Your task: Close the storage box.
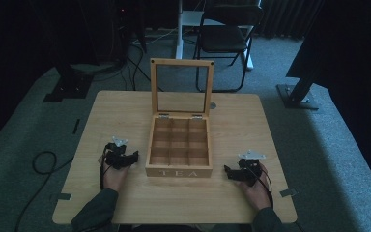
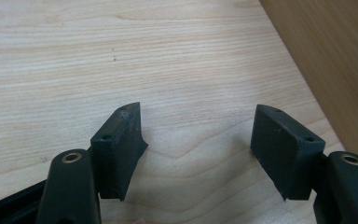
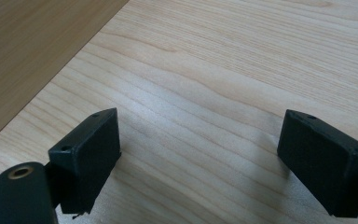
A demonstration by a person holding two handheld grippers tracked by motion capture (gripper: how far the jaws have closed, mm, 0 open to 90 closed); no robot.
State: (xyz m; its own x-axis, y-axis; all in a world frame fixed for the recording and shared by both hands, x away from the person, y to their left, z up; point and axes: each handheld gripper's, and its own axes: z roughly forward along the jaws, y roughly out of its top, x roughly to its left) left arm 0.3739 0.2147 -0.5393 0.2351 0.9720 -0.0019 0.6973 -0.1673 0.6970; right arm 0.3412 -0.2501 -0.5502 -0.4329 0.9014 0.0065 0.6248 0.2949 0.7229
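Resting on the table (image 1: 251, 125), the left gripper (image 1: 134, 157) and right gripper (image 1: 228, 172) flank a wooden tea box (image 1: 178, 145), lid upright, marked "TEA" on its near wall. From above, nine bare compartments show. Each gripper view shows wide jaws holding nothing, wood grain between them and the box wall (image 2: 335, 60) close alongside. Open tabletop lies beyond both.

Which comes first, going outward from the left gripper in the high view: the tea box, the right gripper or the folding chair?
1. Tea box: just to the right of the left gripper, at the table's middle, lid up.
2. Right gripper: beyond the box, on the table's right side.
3. Folding chair: on the floor behind the table, farthest.
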